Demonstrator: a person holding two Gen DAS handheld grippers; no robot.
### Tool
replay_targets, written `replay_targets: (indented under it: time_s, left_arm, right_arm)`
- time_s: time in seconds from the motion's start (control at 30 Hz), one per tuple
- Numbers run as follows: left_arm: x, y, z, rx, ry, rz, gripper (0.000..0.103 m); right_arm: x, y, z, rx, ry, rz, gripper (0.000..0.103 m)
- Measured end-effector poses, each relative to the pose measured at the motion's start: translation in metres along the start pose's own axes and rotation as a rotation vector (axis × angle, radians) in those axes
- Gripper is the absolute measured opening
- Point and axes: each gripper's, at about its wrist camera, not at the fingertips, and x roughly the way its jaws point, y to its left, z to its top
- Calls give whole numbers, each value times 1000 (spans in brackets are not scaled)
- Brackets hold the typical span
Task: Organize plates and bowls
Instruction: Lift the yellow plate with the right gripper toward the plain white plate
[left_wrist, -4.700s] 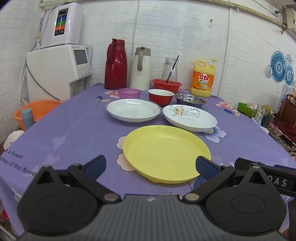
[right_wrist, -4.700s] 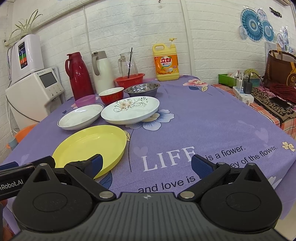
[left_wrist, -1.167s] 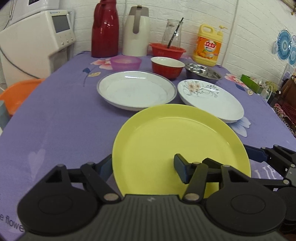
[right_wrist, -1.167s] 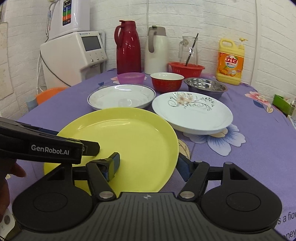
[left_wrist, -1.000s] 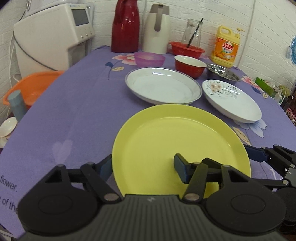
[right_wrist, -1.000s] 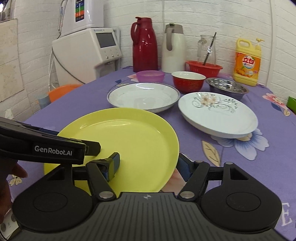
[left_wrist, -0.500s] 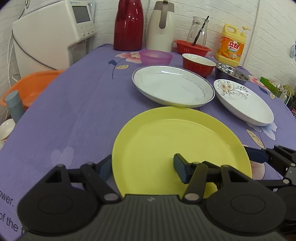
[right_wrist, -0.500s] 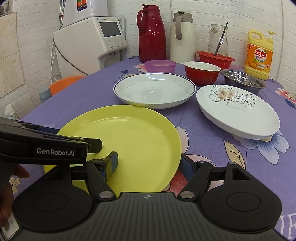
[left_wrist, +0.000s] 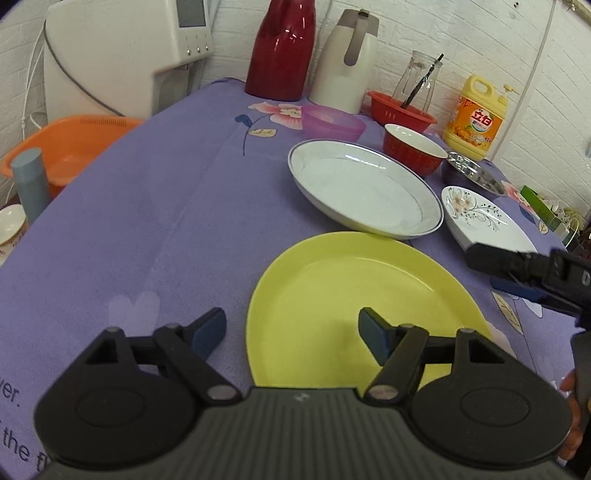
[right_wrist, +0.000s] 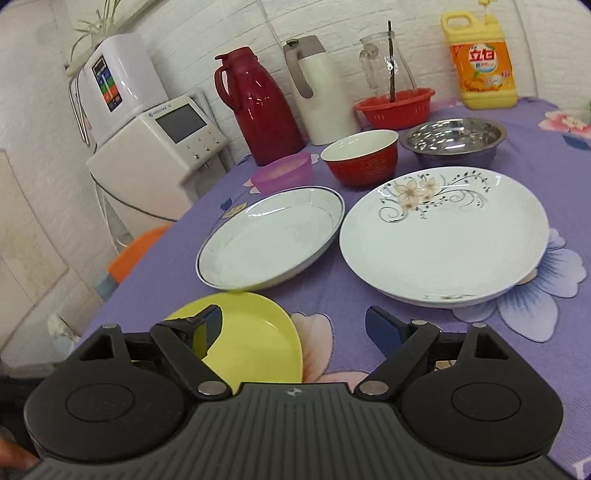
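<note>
I am hovering both sets of fingers spread and empty, my left gripper (left_wrist: 291, 330) straddling the near-left rim of the round yellow plastic plate (left_wrist: 354, 306) lying flat on the purple-clothed desk (left_wrist: 147, 221), my right gripper (right_wrist: 293, 325) facing the flower-patterned white plate (right_wrist: 443, 236) farther right.

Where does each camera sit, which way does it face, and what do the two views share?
Left wrist: on the left gripper, looking forward over the yellow plate; its open jaws straddle the plate's left rim, and the right gripper shows at right.
Right wrist: on the right gripper, facing the floral plate and the wall; its open jaws show.
Shared: yellow plate, blue-rimmed plate, floral plate, red bowl.
</note>
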Motion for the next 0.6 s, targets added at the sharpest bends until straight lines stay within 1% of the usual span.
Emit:
replay_targets:
  time_s: [0.13, 0.2, 0.27, 0.37, 0.43, 0.53, 0.6]
  left_arm:
    - [1, -7, 0, 18, 6, -3, 71]
    - [1, -8, 2, 17, 4, -6, 71]
    - [2, -9, 5, 20, -3, -5, 71]
    - [5, -8, 10, 24, -10, -8, 71]
    - [8, -8, 14, 22, -10, -6, 71]
    - [9, -7, 19, 20, -24, -7, 71]
    - [10, -4, 22, 16, -31, -9, 71]
  right_arm:
    - [26, 7, 8, -2, 48, 40, 103]
    - [32, 7, 10, -22, 55, 14, 103]
    - [29, 7, 13, -57, 27, -10, 103]
    - [26, -2, 16, -38, 30, -5, 103]
    - [26, -6, 17, -58, 29, -47, 103]
    - [24, -19, 18, -19, 26, -104, 103]
    - [23, -27, 17, 23, 40, -105, 103]
